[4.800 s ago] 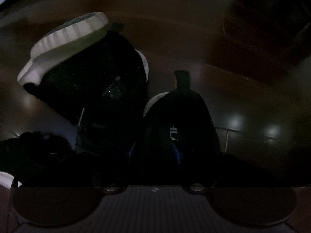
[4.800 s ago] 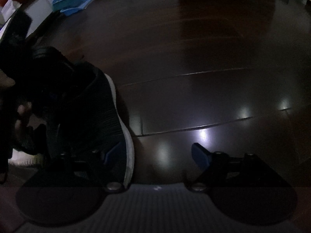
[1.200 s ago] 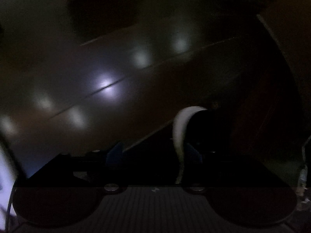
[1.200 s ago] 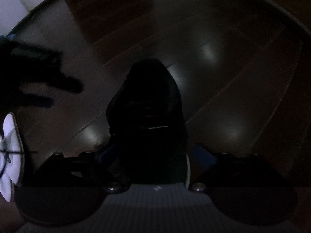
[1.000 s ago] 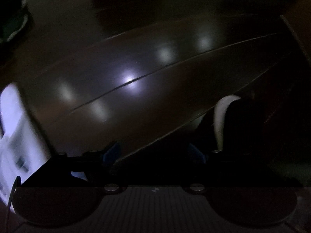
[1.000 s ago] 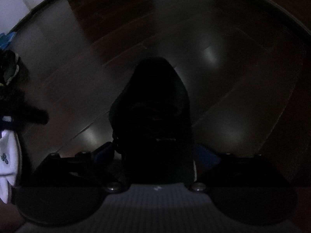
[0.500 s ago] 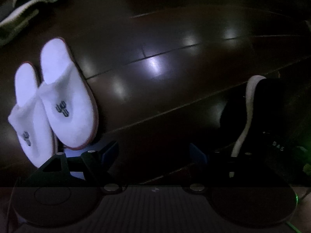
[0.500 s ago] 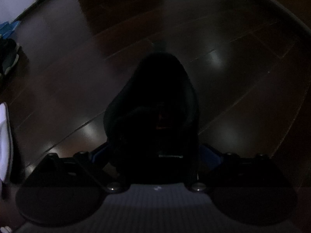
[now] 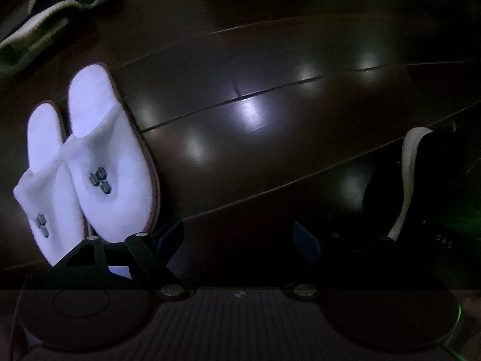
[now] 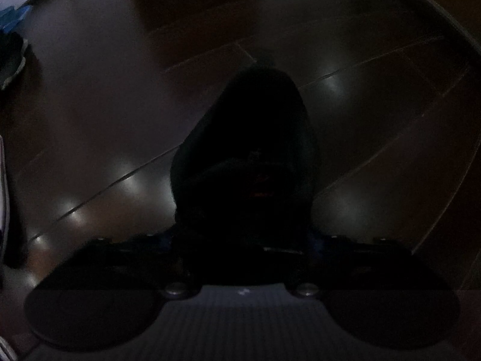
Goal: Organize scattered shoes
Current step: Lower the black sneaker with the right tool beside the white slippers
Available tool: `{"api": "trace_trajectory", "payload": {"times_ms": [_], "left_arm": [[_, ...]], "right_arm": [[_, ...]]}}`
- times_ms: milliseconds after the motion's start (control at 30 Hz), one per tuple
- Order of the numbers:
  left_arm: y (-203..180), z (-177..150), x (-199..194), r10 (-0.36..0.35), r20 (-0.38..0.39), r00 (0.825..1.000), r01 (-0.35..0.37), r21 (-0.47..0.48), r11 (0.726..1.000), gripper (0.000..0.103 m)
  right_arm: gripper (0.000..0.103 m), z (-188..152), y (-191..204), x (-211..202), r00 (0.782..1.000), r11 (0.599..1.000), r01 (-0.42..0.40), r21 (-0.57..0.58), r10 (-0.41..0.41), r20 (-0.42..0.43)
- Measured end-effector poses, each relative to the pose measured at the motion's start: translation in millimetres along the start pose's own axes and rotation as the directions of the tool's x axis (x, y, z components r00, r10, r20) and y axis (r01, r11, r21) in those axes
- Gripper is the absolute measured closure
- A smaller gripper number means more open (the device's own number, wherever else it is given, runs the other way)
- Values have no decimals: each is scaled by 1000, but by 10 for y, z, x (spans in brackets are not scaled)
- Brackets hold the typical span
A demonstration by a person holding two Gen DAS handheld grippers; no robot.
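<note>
In the right wrist view a black shoe (image 10: 249, 150) fills the gap between the fingers, toe pointing away. My right gripper (image 10: 242, 240) is shut on its rear part, over the dark wooden floor. In the left wrist view my left gripper (image 9: 239, 234) stands open with only floor between its blue pads. A pair of white slippers (image 9: 105, 162) lies side by side just left of the left finger. At the right edge is a black sneaker with a white sole (image 9: 410, 165); what holds it is hidden.
A pair of dark shoes with pale soles (image 9: 60, 0) lies at the far left corner of the left wrist view. In the right wrist view a dark shoe (image 10: 12, 57) and something blue (image 10: 12, 18) sit at the left edge. Glossy dark floorboards (image 9: 270, 135) stretch ahead.
The left gripper's view has swung round, bringing the white slippers and the dark pair into sight, now closer. The right gripper keeps the black shoe while the floor shifts beneath it.
</note>
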State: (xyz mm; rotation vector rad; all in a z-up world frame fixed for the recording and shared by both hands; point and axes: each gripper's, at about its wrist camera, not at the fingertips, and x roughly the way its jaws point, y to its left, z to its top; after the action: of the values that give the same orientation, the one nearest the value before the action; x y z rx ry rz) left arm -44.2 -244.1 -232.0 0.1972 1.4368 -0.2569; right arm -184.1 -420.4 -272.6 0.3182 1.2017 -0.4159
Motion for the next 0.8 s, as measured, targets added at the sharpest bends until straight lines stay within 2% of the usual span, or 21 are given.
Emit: {"api": "trace_trajectory", "payload": {"times_ms": [333, 567, 800], "left_arm": [[30, 43, -81, -11, -5, 1000, 11, -12, 1000, 19], [133, 69, -136, -1, -3, 1000, 1, -25, 1000, 19], [328, 95, -175, 8, 2, 1000, -7, -67, 998, 19]], "right_arm": [[44, 120, 133, -63, 1000, 1000, 25, -4, -25, -9], [45, 169, 510, -417, 999, 998, 54, -38, -54, 8], [45, 304, 1033, -639, 999, 992, 20, -125, -16, 36]]}}
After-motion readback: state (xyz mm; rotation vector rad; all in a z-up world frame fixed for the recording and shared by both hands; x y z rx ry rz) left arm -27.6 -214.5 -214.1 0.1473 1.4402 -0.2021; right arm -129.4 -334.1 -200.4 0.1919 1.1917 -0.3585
